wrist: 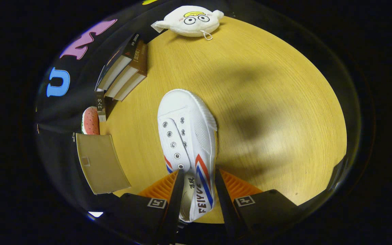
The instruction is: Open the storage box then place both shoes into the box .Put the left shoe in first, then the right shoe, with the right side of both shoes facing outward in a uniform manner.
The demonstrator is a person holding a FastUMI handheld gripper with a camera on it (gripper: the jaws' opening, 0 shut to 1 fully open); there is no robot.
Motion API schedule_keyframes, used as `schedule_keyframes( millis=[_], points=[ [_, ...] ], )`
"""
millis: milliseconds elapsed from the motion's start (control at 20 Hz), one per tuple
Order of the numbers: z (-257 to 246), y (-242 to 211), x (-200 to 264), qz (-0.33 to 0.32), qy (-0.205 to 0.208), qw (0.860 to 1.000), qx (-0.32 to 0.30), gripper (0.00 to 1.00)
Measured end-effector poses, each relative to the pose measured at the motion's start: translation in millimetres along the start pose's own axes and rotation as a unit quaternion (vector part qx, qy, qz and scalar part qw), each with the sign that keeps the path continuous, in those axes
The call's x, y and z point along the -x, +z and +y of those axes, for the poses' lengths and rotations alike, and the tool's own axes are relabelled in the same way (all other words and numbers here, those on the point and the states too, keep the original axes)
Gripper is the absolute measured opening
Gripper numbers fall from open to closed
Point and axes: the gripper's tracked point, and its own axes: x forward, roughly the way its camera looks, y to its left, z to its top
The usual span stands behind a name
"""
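Between the gripper (198, 177) fingers, white canvas shoe (187, 136), heel end clamped, toe pointing ahead over the wooden desk (267, 102). Beyond the toe, a white plush toy (191, 21); off left, stacked books (126, 69).

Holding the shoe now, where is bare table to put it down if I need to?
Gripper straddles the white shoe. Bare table lies right of it and ahead, up to the plush toy. Crowded on the other side: books, box lid.

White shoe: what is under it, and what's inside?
The white shoe lies on the wooden table, heel end between the gripper jaws, which press its sides. The tongue and the jaws cover its inside.
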Motion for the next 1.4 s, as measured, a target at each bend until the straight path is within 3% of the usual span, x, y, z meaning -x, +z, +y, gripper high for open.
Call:
schedule_keyframes(
  millis=[250,300,450,600,700,1100,1400],
  points=[
    [1,-7,-9,0.001,-0.022,0.998,0.06,0.58],
    [-2,-11,-11,0.004,-0.019,0.998,0.064,0.43],
    [-3,-6,-7,-0.005,0.008,0.997,0.072,0.32],
    [-4,-3,-7,-0.016,0.015,0.998,0.062,0.12],
    [-3,-2,-2,-0.033,0.014,0.997,0.069,0.08],
    [55,-11,47,-0.061,0.051,0.994,0.074,0.08],
    [148,-16,104,-0.077,0.09,0.989,0.087,0.07]
  ],
)
